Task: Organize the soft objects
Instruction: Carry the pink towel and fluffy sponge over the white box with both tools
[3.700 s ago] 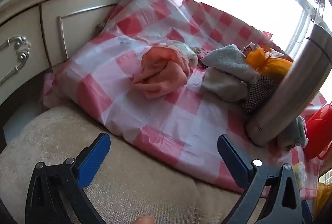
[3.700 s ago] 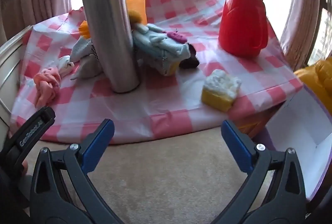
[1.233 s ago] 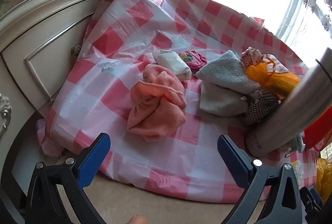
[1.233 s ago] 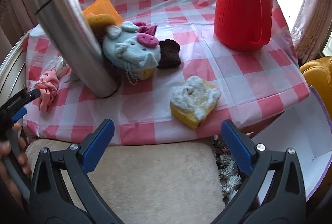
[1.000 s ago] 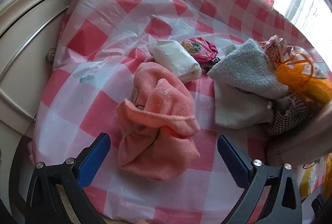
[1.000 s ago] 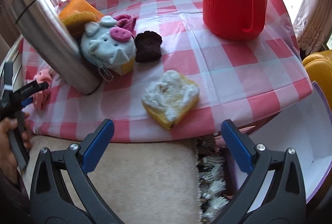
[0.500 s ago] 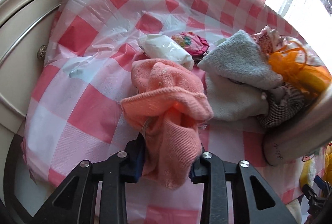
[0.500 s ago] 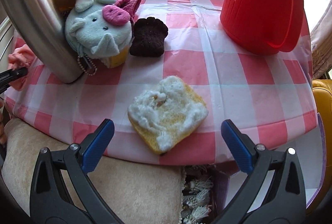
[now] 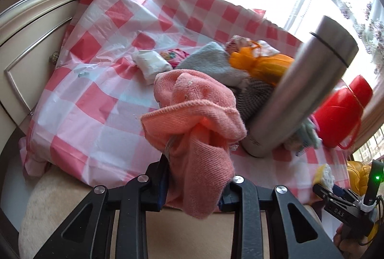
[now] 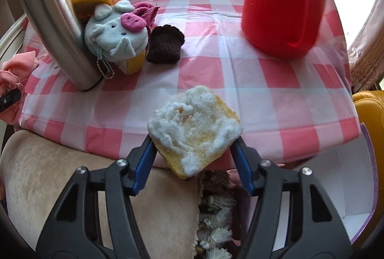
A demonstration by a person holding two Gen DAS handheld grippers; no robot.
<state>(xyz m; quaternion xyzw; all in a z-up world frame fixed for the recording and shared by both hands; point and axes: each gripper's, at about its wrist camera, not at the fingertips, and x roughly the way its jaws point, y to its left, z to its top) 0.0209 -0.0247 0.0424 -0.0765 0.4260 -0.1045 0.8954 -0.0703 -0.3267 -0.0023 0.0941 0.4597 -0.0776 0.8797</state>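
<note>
My left gripper point(image 9: 195, 183) is shut on a salmon pink towel point(image 9: 194, 119) and holds it bunched above the front of the pink checked tablecloth point(image 9: 91, 100). My right gripper point(image 10: 193, 158) is shut on a yellow sponge with white fluff point(image 10: 194, 128), at the table's front edge. A grey plush pig point(image 10: 115, 37), a brown knitted piece point(image 10: 165, 44), a grey cloth point(image 9: 211, 63) and an orange soft item point(image 9: 261, 65) lie on the table. The towel also shows at the left edge of the right wrist view point(image 10: 16, 69).
A steel flask point(image 10: 55, 16) stands by the plush pile; it also shows in the left wrist view point(image 9: 300, 103). A red jug point(image 10: 285, 4) stands at the back right. A white box with a purple rim point(image 10: 345, 187) sits below the table's right side. A cream cushioned seat point(image 10: 60, 167) lies in front.
My left gripper has lifted the pink towel off the cloth and pulled back. My right gripper has closed on the yellow sponge, which was lying between its open jaws before.
</note>
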